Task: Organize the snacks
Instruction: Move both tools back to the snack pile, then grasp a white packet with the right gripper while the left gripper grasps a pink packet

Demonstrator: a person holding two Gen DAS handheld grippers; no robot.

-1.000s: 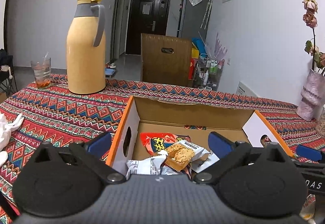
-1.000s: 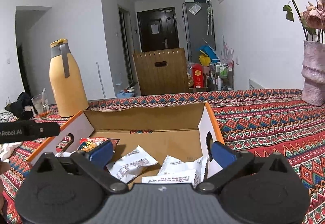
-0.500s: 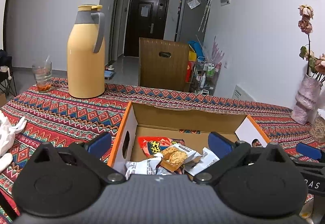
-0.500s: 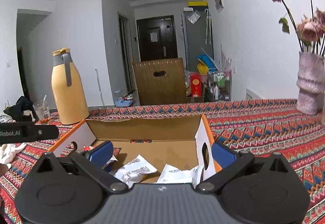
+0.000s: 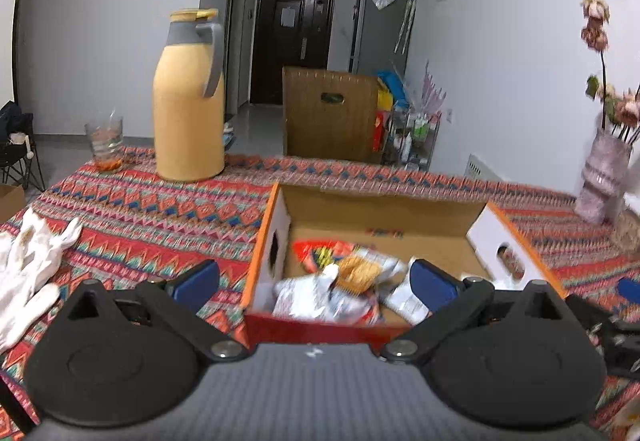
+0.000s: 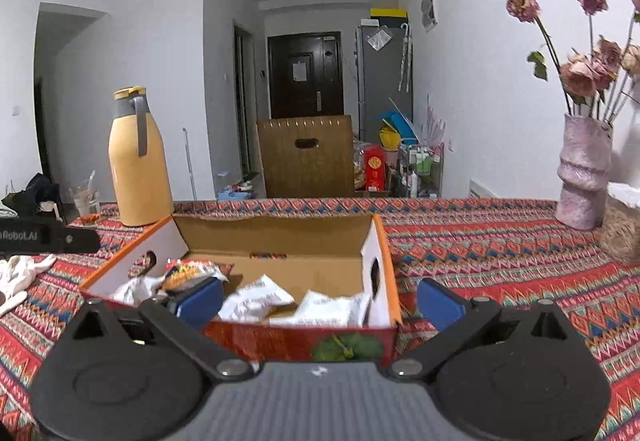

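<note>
An open cardboard box (image 5: 376, 207) with orange-edged flaps sits on the patterned tablecloth. It holds several snack packets: a red bag (image 5: 320, 251), a cracker packet (image 5: 360, 269) and white packets (image 6: 256, 299). The box also shows in the right wrist view (image 6: 272, 229). My left gripper (image 5: 314, 279) is open and empty, held in front of the box's near left corner. My right gripper (image 6: 318, 299) is open and empty, held in front of the box's near right corner.
A tall yellow thermos (image 5: 188, 101) and a glass (image 5: 106, 145) stand at the back left. White cloth (image 5: 28, 261) lies at the left. A pink vase with dried flowers (image 6: 584, 173) and a woven basket (image 6: 622, 229) stand at the right.
Both grippers have drawn back and risen from the box; its red front wall now shows in both views. Both stay open and empty.
</note>
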